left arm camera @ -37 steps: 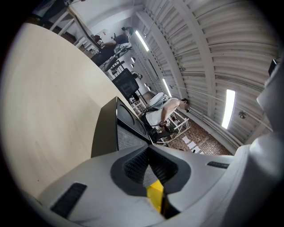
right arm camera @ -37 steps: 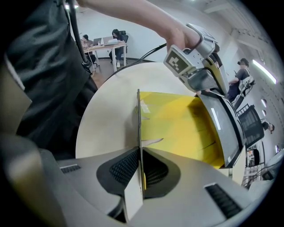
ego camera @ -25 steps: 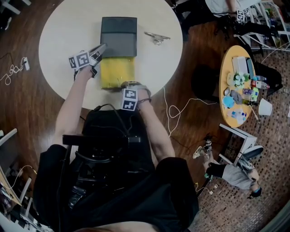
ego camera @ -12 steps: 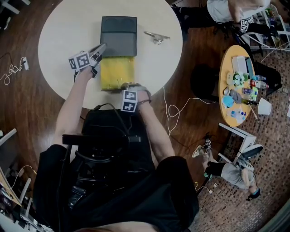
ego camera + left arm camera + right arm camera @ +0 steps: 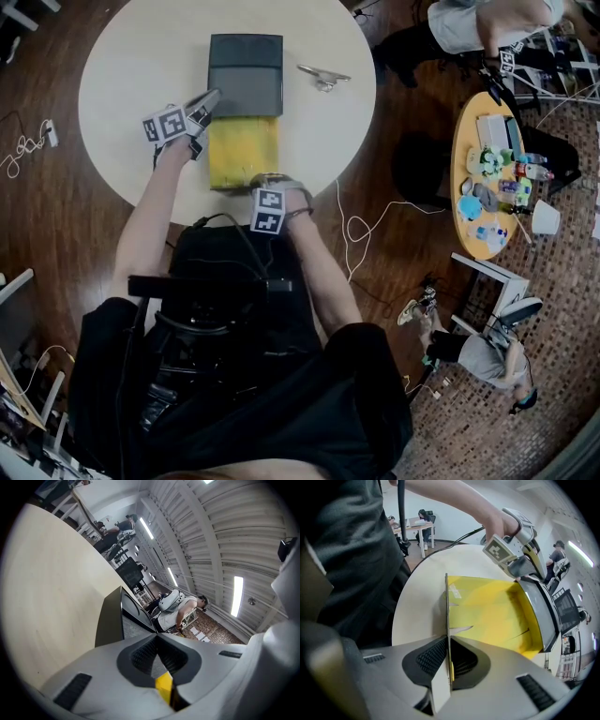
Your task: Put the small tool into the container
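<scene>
Round table (image 5: 122, 84), yellow box (image 5: 242, 148) slid out of its dark cover (image 5: 246, 75) toward the near edge: I've got the left gripper (image 5: 159, 658) clamped on its left wall and the right gripper (image 5: 447, 653) on its near wall, probably steadying it, while the small tool (image 5: 324, 77) lies by the far right edge, well apart from both.

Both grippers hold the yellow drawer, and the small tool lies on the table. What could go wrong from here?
The right gripper clamps the thin near wall of the yellow drawer; a pull may bend it.
The drawer's near end lies close to the table edge; pulled nearer, it might tip off.
The small tool lies apart while the left gripper also grips the drawer; letting go to fetch it may let the drawer shift.
</scene>
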